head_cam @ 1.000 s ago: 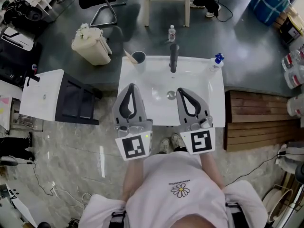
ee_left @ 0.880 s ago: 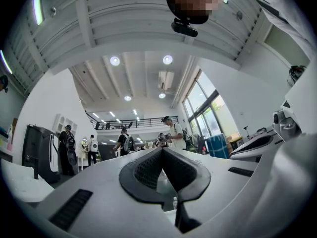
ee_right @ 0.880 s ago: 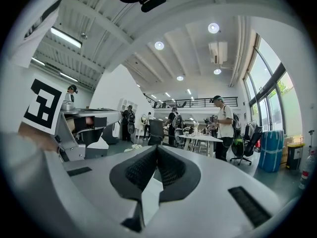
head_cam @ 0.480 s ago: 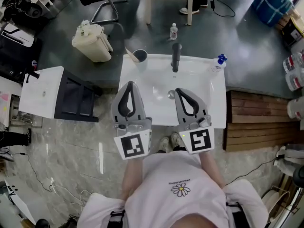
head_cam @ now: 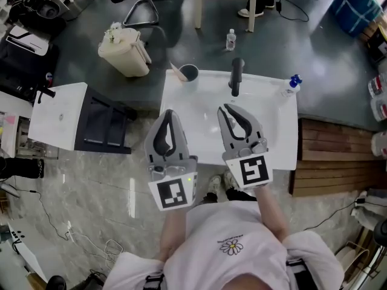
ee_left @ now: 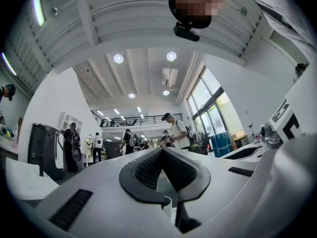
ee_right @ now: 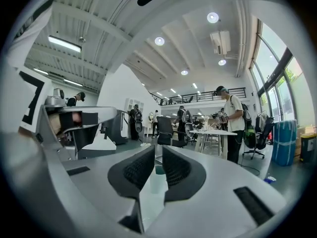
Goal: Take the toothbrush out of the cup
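A dark cup [head_cam: 188, 73] stands on the back left corner of the white sink [head_cam: 278, 138], with a pale-handled toothbrush [head_cam: 178, 72] leaning out of it to the left. My left gripper [head_cam: 168, 112] hangs at the sink's front left edge, its jaws shut and empty, as the left gripper view [ee_left: 162, 149] also shows. My right gripper [head_cam: 223, 108] is over the basin, short of the cup and to its right, jaws shut on nothing. In the right gripper view [ee_right: 158, 149] a pale cup [ee_right: 156, 178] shows through the slit between the pads, some way ahead.
A black faucet [head_cam: 237, 75] rises at the sink's back middle, and a blue-capped bottle [head_cam: 292, 84] stands on its back right corner. A cream bin [head_cam: 124, 52] and a white cabinet [head_cam: 59, 116] stand left of the sink, wooden boards [head_cam: 329, 156] to its right. People stand far off.
My right gripper has moved left and farther over the basin, toward the cup. The head view has shifted, so the sink sits more to the right. Both grippers stay shut.
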Tool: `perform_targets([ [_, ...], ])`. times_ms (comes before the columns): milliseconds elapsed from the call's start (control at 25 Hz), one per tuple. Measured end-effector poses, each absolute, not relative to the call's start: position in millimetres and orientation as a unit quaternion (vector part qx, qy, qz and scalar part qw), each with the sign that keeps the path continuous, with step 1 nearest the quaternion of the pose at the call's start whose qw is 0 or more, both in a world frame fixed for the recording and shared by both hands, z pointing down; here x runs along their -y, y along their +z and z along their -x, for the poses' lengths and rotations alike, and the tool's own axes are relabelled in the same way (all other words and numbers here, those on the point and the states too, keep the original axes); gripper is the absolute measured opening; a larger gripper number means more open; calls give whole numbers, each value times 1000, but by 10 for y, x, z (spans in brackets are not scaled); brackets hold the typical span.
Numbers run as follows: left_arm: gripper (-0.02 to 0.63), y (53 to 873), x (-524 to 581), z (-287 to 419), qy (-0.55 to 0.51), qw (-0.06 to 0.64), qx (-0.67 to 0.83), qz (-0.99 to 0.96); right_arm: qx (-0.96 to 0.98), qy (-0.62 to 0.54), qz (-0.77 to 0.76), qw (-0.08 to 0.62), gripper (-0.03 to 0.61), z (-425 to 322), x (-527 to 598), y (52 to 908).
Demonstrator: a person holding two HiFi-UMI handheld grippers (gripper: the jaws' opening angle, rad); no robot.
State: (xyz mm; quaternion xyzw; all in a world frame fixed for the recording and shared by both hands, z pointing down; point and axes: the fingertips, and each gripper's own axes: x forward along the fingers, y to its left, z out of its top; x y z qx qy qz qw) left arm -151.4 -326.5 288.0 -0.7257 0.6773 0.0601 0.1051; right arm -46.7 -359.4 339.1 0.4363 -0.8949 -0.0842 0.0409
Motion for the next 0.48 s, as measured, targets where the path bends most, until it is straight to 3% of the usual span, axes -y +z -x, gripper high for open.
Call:
perform_targets([
  [240,17,3030,3336,1646,63,83,-679,726,914,-99,-386,71,92,1042,4059,3346],
  [480,17,3156,3441,1789,72,75,-694,712,928,-10,-362,86,140,1492,4558,3718],
])
